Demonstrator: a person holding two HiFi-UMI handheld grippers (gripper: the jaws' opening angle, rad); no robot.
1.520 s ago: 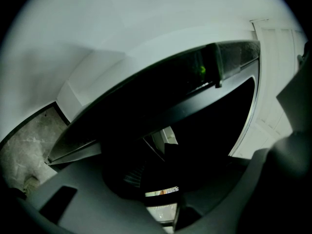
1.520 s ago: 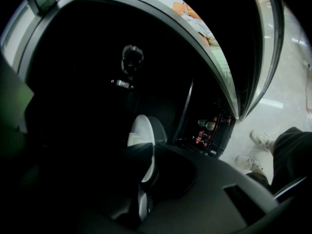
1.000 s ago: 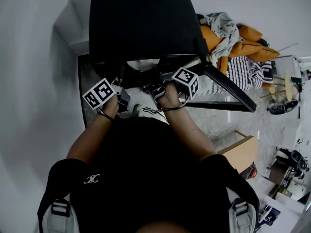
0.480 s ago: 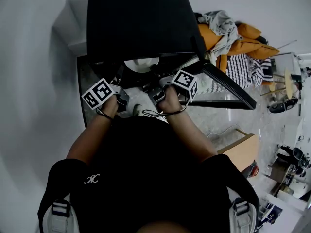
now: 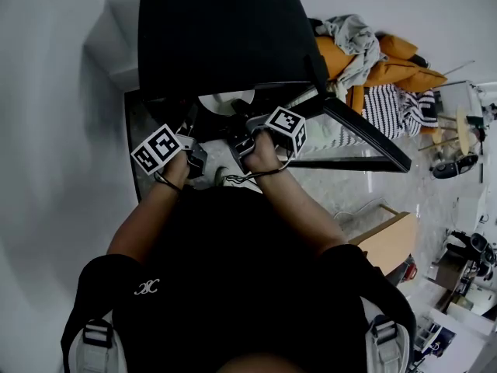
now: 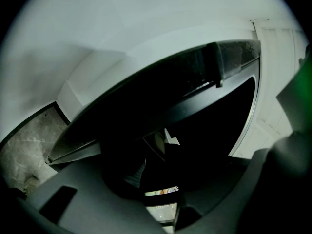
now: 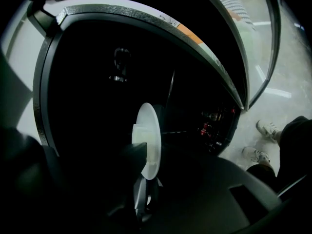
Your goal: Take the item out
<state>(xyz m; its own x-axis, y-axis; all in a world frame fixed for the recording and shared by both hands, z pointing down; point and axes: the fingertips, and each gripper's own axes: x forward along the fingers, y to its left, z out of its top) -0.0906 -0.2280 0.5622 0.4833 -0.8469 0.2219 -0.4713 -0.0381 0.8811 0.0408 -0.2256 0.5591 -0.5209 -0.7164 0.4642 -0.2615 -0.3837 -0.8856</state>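
The right gripper (image 7: pixel 141 155) had its jaws closed on the lower edge of a white plate (image 7: pixel 147 130). The plate stood on edge between them and showed to that gripper's camera as a thin pale disc against the dark. Around it lay the unlit inside of a black cabinet (image 7: pixel 97 82), with a few small red glints deep at the right that were too small to identify.

In the head view the plate (image 5: pixel 225 99) showed as a pale patch just inside the mouth of the cabinet (image 5: pixel 217 29), right ahead of the right gripper (image 5: pixel 247 134).

The left gripper (image 6: pixel 161 179) had its jaws apart, as far as its dim view showed. Nothing could be made out between them but the black opening. From above, the left gripper (image 5: pixel 194 158) hung just beside the right one, low at the cabinet's front and apart from the plate.

The cabinet's door (image 5: pixel 365 138) stood swung wide to the right, so the way out looked unobstructed.

By my reading the grasp was made and the opening step was done. The plate was not yet clear of the cabinet, since it sat at the threshold rather than over the floor (image 5: pixel 349 185). What remained was to draw it back past the frame, keeping the edge pinch firm so the plate did not pivot or slip.
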